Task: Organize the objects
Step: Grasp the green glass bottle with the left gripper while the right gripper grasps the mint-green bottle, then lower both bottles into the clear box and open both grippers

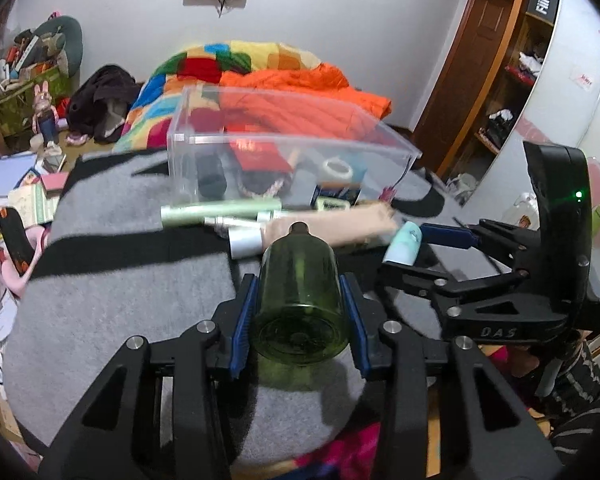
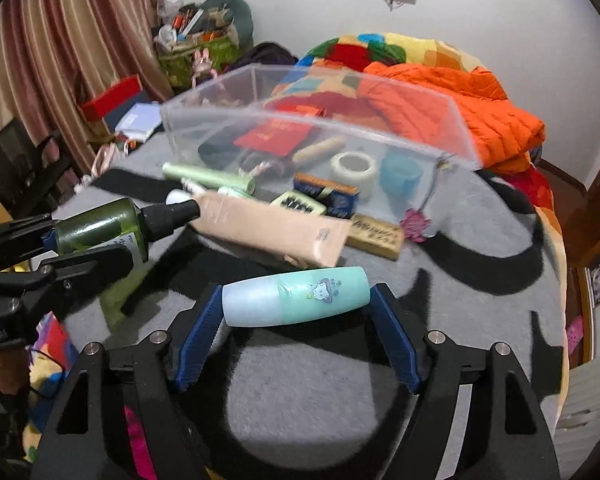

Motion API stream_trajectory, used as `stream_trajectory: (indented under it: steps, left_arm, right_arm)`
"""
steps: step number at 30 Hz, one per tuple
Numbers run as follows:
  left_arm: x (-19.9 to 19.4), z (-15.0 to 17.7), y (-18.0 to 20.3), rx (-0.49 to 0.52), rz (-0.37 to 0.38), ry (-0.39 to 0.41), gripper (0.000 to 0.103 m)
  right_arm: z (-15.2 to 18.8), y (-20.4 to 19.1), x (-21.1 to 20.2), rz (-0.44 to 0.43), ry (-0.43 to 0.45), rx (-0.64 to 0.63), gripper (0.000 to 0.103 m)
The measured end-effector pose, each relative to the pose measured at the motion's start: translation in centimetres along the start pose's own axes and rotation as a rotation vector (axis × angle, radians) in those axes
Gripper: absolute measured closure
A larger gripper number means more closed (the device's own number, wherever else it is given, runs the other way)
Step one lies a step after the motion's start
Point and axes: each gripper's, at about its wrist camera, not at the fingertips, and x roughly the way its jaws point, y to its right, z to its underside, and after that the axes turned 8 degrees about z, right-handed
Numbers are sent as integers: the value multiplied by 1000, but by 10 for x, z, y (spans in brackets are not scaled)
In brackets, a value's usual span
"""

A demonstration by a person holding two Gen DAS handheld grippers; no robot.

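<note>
Both tools loaded, held above the grey blanket (image 2: 480, 240) in front of the clear box (image 2: 308, 120).

I am gripping the green bottle (image 1: 300, 300) in the left tool (image 1: 300, 312), blue pads pressing on both its sides, cap pointing ahead. I am holding the mint tube (image 2: 296, 296) crosswise in the right tool (image 2: 296, 312), jaws closing on its two ends. Beige tube (image 2: 272, 228) lying between bottle and box.

Beige tube (image 2: 274, 232) ahead of right gripper (image 2: 296, 320): motion-blurred, print unreadable. Clear box (image 1: 284, 140) beyond left gripper (image 1: 300, 312): contents smeared, hard to identify.
</note>
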Motion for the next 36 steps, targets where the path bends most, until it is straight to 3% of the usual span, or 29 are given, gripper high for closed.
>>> stream_trajectory:
  steps: [10, 16, 21, 25, 32, 36]
  left_arm:
    - [-22, -41, 12, 60, -38, 121, 62]
    - [-14, -74, 4, 66, -104, 144, 62]
    - [8, -103, -15, 35, -133, 97, 62]
    - [31, -118, -31, 3, -108, 37, 62]
    - [70, -131, -48, -12, -148, -52, 62]
    - [82, -130, -52, -23, -122, -89, 62]
  right_arm:
    - [-40, 25, -46, 0, 151, 93, 32]
    - [-72, 29, -40, 19, 178, 120, 32]
    - [-98, 32, -13, 43, 129, 122, 32]
    - [-115, 34, 19, 25, 48, 123, 32]
    - [-120, 38, 56, 31, -46, 120, 32]
    - [-120, 33, 65, 55, -65, 88, 32]
